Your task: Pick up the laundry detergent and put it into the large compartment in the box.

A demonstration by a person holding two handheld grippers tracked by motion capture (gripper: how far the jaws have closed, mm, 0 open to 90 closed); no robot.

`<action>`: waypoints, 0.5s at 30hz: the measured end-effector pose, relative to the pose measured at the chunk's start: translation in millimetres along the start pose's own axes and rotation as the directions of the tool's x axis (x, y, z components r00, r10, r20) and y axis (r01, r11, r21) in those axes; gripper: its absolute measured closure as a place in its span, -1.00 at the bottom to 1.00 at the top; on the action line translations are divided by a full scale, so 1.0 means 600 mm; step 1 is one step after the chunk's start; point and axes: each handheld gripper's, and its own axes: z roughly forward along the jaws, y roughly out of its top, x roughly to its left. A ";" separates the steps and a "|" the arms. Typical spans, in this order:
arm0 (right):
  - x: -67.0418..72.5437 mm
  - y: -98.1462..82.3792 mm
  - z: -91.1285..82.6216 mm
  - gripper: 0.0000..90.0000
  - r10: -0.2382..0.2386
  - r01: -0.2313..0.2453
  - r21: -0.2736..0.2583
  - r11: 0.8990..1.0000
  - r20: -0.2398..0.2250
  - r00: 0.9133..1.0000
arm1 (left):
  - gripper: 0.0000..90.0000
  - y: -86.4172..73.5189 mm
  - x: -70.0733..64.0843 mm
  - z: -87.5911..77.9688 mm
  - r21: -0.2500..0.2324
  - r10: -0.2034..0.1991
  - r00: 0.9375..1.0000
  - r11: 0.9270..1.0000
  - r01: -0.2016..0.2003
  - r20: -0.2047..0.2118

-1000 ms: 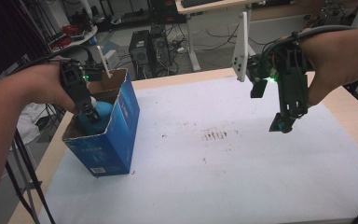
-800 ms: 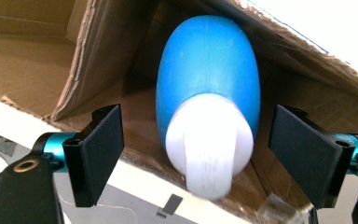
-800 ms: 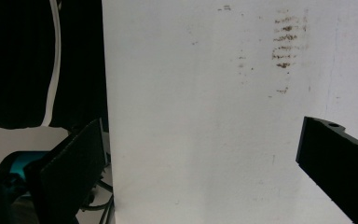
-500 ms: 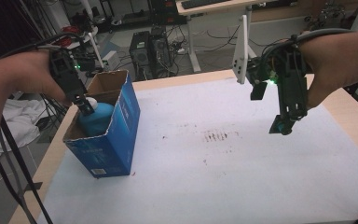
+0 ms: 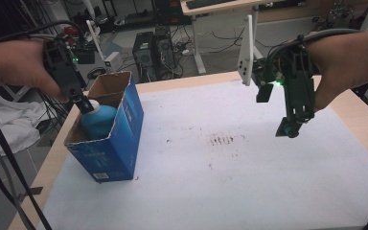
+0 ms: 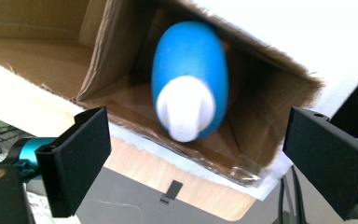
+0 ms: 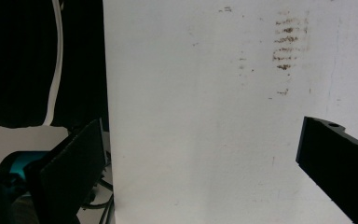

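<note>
A blue bottle with a white cap lies inside an open blue cardboard box at the table's left side. My left gripper hangs just above the box's opening, over the bottle's cap, open with nothing between its jaws. In the left gripper view the bottle sits down in the box, between and beyond the two pads. My right gripper is held in the air over the right part of the table, open and empty, its fingertips pointing down.
A white sheet with a patch of dark smudges covers the wooden table. A white upright post stands at the table's far edge. Computer towers and cables lie on the floor behind.
My left gripper has lifted out of the box, leaving the blue bottle inside it. The right gripper has stayed nearly still.
</note>
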 end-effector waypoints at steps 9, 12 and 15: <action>0.000 0.001 -0.001 -0.99 0.003 -0.003 0.006 1.000 0.001 1.000 | -0.88 0.040 -0.048 -0.027 -0.010 0.103 0.995 0.995 -0.103 -0.016; 0.000 0.002 -0.002 -0.99 0.002 -0.002 0.004 1.000 0.001 1.000 | -0.96 0.060 -0.071 -0.030 -0.015 0.153 0.988 0.988 -0.153 -0.012; 0.001 0.004 -0.005 -0.99 0.004 -0.004 0.003 1.000 0.003 1.000 | -0.96 0.080 -0.093 -0.031 -0.020 0.216 0.976 0.976 -0.216 -0.004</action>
